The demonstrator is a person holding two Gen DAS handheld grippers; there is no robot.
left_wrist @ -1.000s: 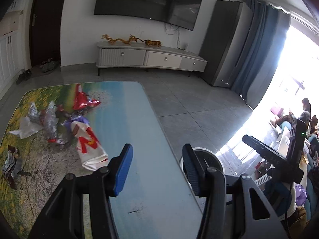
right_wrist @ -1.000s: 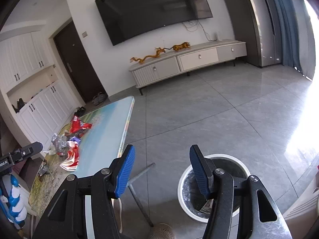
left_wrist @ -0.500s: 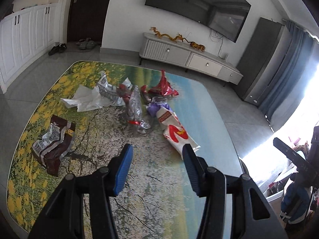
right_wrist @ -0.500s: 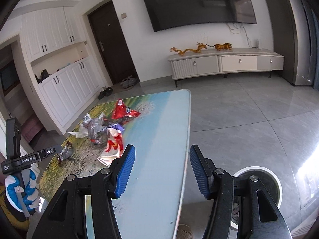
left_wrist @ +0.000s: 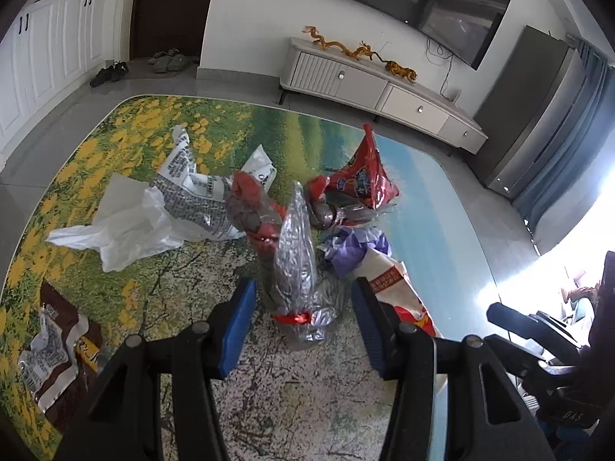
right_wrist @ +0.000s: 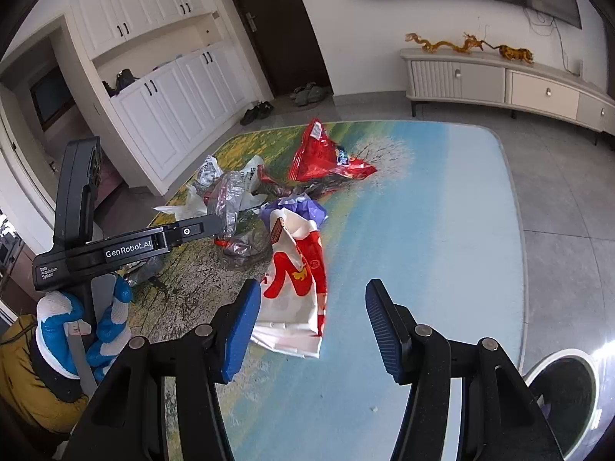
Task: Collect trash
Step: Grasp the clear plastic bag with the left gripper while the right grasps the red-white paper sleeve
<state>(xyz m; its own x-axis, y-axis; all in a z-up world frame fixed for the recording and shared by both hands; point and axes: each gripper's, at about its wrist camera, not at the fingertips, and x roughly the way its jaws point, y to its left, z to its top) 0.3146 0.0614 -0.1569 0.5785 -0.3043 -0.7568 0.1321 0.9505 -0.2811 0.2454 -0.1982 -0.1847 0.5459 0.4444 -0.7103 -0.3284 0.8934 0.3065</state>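
While both claws hang open over the surface (right_wrist: 442, 230), nothing is gripped yet.
Best play, I'd say: one wrapper per claw, pinched at a raised fold. White-and-red bag (right_wrist: 296, 288) lies just ahead of the right claw (right_wrist: 311, 324), toward its left pad; crinkled clear wrapper (left_wrist: 296, 265) stands framed between the left claw (left_wrist: 303, 326) pads, untouched. Bin (right_wrist: 561, 388) waits lower right.

Right claw (right_wrist: 311, 324) open above the worktop (right_wrist: 442, 230), nothing between its pads. White-and-red wrapper (right_wrist: 296, 288) just ahead, beside the left pad. Left claw (right_wrist: 127, 242) at left, near the crumpled clear bag (right_wrist: 230, 196).
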